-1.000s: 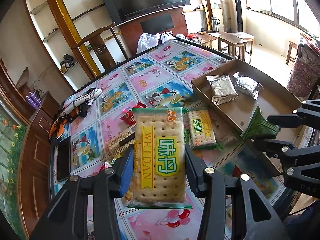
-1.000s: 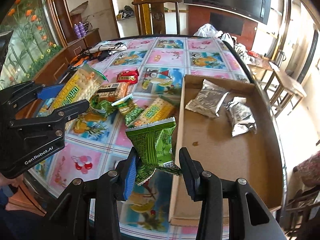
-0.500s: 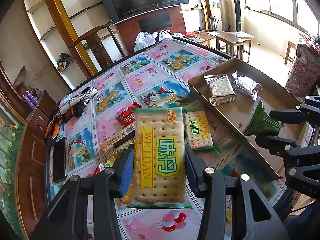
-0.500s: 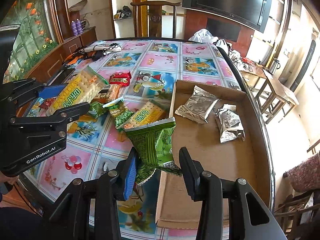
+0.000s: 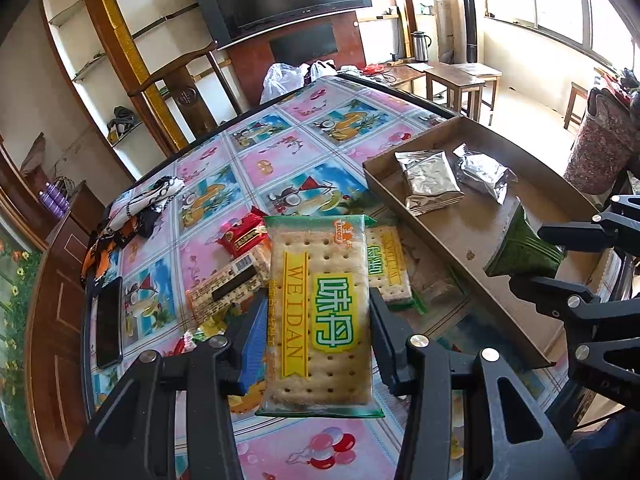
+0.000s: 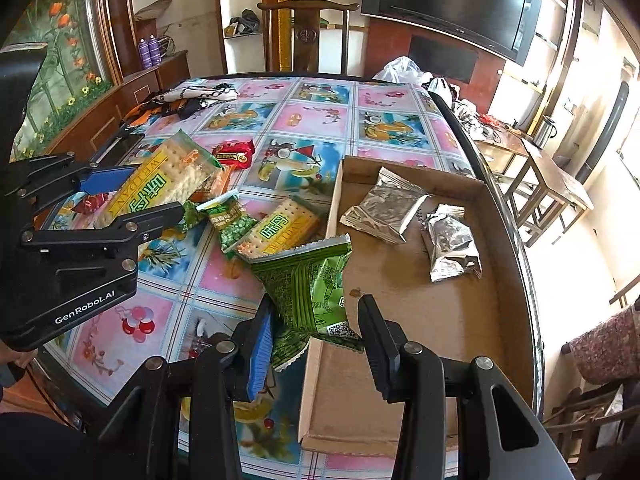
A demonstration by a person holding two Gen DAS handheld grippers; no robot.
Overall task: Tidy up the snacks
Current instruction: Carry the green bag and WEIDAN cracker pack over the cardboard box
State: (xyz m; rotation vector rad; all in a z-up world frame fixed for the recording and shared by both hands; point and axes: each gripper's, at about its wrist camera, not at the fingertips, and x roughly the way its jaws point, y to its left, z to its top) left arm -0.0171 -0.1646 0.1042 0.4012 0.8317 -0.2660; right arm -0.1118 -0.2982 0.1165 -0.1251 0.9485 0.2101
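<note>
My left gripper (image 5: 316, 308) is shut on a WEIDAN cracker pack (image 5: 320, 312), held above the snack pile on the flowered table. In the right wrist view the same pack (image 6: 168, 176) sits in that gripper (image 6: 132, 198) at the left. My right gripper (image 6: 316, 308) is shut on a green snack pouch (image 6: 308, 276), which hangs over the left wall of the cardboard tray (image 6: 420, 320). Two silver pouches (image 6: 384, 210) (image 6: 452, 248) lie in the tray's far half.
Loose on the table lie a second cracker pack (image 6: 280, 228), a green pea pack (image 6: 232, 220), a red pack (image 6: 234, 152) and a beige bar (image 5: 228, 284). A phone (image 5: 108, 320) rests near the left edge and a scarf (image 6: 188, 98) at the far side.
Both grips hold unchanged. In the right wrist view the tray has drifted slightly left, so the green pouch now overlaps its left wall.
</note>
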